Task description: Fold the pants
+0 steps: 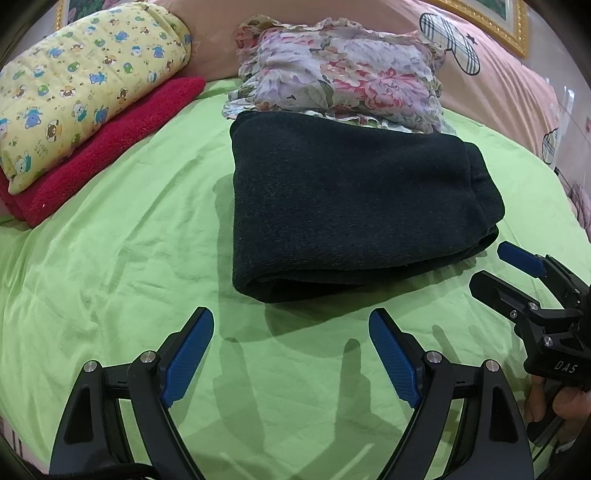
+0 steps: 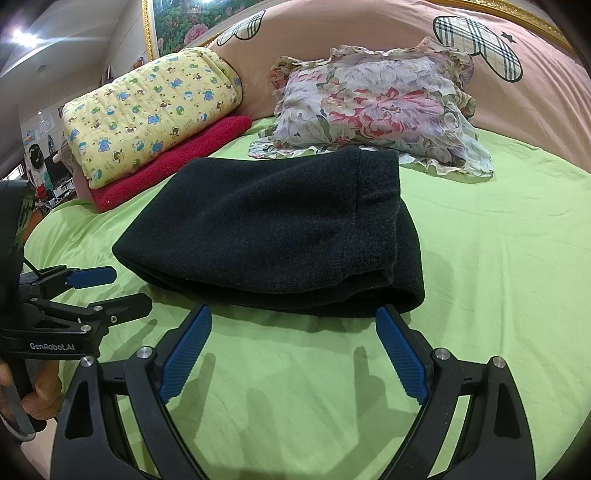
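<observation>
Dark charcoal pants (image 1: 343,195) lie folded into a thick rectangle on the green bed sheet (image 1: 122,277), seen too in the right wrist view as pants (image 2: 280,236). My left gripper (image 1: 291,321) hovers open just in front of the bundle, its blue pads empty. My right gripper (image 2: 293,319) is open as well, close to the near edge of the pants, holding nothing. Each gripper shows in the other's view: the right gripper (image 1: 495,266) at the right edge, the left gripper (image 2: 125,288) at the left edge.
A floral pillow (image 1: 340,74) lies just behind the pants. At the back left a yellow printed quilt (image 1: 85,85) rests on a red towel (image 1: 110,147). A pink plaid-patterned duvet (image 2: 369,33) runs along the back. A hand (image 2: 40,398) grips the left handle.
</observation>
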Action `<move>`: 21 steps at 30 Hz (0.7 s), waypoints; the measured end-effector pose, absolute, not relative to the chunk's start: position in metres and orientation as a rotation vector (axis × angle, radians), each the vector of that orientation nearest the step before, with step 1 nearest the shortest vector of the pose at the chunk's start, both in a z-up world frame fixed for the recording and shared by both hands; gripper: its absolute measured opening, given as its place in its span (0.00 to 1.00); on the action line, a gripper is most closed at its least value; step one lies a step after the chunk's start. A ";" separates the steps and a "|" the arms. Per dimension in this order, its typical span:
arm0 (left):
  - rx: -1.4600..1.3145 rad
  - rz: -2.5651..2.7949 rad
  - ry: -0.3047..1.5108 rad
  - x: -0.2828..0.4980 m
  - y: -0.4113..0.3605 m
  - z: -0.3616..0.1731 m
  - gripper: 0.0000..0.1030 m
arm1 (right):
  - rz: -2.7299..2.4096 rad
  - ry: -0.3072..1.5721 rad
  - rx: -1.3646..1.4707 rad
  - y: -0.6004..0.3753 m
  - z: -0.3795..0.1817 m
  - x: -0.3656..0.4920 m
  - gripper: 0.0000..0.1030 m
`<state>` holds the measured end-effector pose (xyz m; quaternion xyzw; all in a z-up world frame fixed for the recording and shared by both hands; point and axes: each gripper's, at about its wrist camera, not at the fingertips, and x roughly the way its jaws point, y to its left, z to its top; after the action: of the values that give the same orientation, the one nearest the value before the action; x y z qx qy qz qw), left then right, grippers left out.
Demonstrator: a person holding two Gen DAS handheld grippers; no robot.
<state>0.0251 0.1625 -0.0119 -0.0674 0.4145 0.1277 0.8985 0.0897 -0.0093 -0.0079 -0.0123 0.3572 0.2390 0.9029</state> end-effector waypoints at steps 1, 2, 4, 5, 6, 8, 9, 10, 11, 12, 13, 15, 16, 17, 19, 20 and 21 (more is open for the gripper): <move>-0.139 0.264 0.859 0.025 0.162 -0.012 0.84 | 0.492 0.738 -0.026 -0.009 -0.008 0.089 0.88; -0.139 0.263 0.860 0.026 0.162 -0.012 0.84 | 0.491 0.737 -0.026 -0.009 -0.008 0.089 0.88; -0.137 0.263 0.861 0.027 0.162 -0.012 0.84 | 0.492 0.737 -0.024 -0.009 -0.008 0.090 0.88; -0.136 0.264 0.861 0.027 0.162 -0.012 0.84 | 0.493 0.737 -0.023 -0.009 -0.008 0.090 0.88; -0.135 0.264 0.861 0.028 0.162 -0.011 0.84 | 0.496 0.736 -0.020 -0.009 -0.008 0.090 0.88; -0.135 0.265 0.860 0.028 0.161 -0.011 0.84 | 0.501 0.734 -0.013 -0.008 -0.007 0.089 0.88; -0.133 0.264 0.859 0.029 0.162 -0.011 0.84 | 0.504 0.733 -0.011 -0.008 -0.007 0.090 0.88; -0.132 0.265 0.858 0.030 0.162 -0.010 0.84 | 0.506 0.733 -0.009 -0.008 -0.006 0.090 0.88; -0.131 0.266 0.857 0.030 0.162 -0.009 0.84 | 0.509 0.733 -0.007 -0.007 -0.006 0.090 0.88; -0.131 0.264 0.857 0.031 0.162 -0.009 0.84 | 0.510 0.733 -0.005 -0.007 -0.005 0.090 0.88; -0.131 0.262 0.857 0.032 0.162 -0.008 0.84 | 0.511 0.734 0.000 -0.007 -0.005 0.091 0.88; -0.129 0.265 0.854 0.032 0.162 -0.007 0.84 | 0.512 0.735 0.010 -0.008 -0.003 0.092 0.88; -0.129 0.264 0.854 0.032 0.163 -0.007 0.84 | 0.512 0.735 0.014 -0.008 -0.003 0.093 0.88; -0.129 0.262 0.854 0.032 0.163 -0.007 0.84 | 0.507 0.736 0.020 -0.009 -0.002 0.093 0.88; -0.128 0.265 0.853 0.033 0.163 -0.006 0.84 | 0.507 0.737 0.029 -0.010 -0.002 0.094 0.88; -0.129 0.264 0.852 0.033 0.163 -0.006 0.84 | 0.506 0.737 0.032 -0.010 -0.002 0.095 0.88; -0.129 0.263 0.853 0.034 0.164 -0.006 0.84 | 0.505 0.738 0.034 -0.010 -0.002 0.095 0.88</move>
<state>0.0336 0.1638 -0.0056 -0.0624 0.4121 0.1273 0.9000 0.0947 -0.0099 -0.0020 0.0163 0.3567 0.2441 0.9016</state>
